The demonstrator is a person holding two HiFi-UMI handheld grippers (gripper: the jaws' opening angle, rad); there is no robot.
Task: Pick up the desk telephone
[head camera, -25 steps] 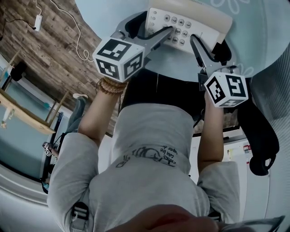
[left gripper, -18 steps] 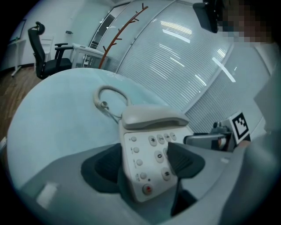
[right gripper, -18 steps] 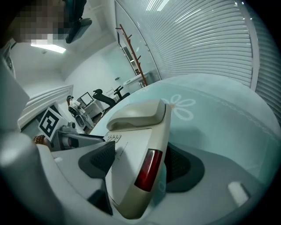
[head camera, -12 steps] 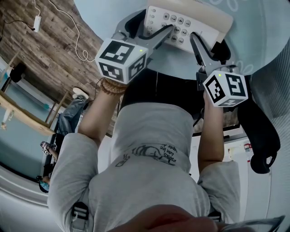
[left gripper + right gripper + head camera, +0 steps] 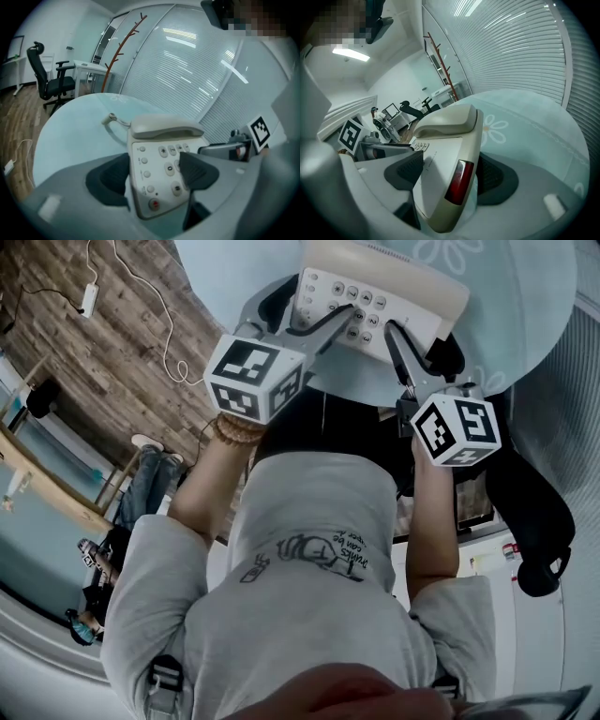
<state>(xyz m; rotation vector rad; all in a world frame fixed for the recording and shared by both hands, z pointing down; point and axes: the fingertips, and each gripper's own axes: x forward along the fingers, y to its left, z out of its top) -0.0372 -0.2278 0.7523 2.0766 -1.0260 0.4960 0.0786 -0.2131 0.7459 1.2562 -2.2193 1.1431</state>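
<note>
A beige desk telephone (image 5: 389, 282) with its handset in the cradle hangs tilted just above the round pale-teal table (image 5: 525, 296). My left gripper (image 5: 305, 310) is shut on its left edge, one pad on the keypad and the other at the side. In the left gripper view the telephone (image 5: 147, 164) fills the left gripper (image 5: 152, 173). My right gripper (image 5: 422, 345) is shut on the right edge. In the right gripper view the telephone (image 5: 445, 150), with a red panel on its side, sits in the right gripper (image 5: 450, 173), one pad on each face.
The handset's cord (image 5: 110, 119) trails onto the table (image 5: 70, 136), which has a flower print (image 5: 494, 129). A black office chair (image 5: 49, 77), a red coat rack (image 5: 124, 44) and glass walls with blinds stand beyond. A power strip (image 5: 89, 298) lies on the wood floor. Another person (image 5: 131, 502) is at the left.
Both grippers have risen together with the telephone held between them, lifting it off the table. The person at the left of the floor has walked on.
</note>
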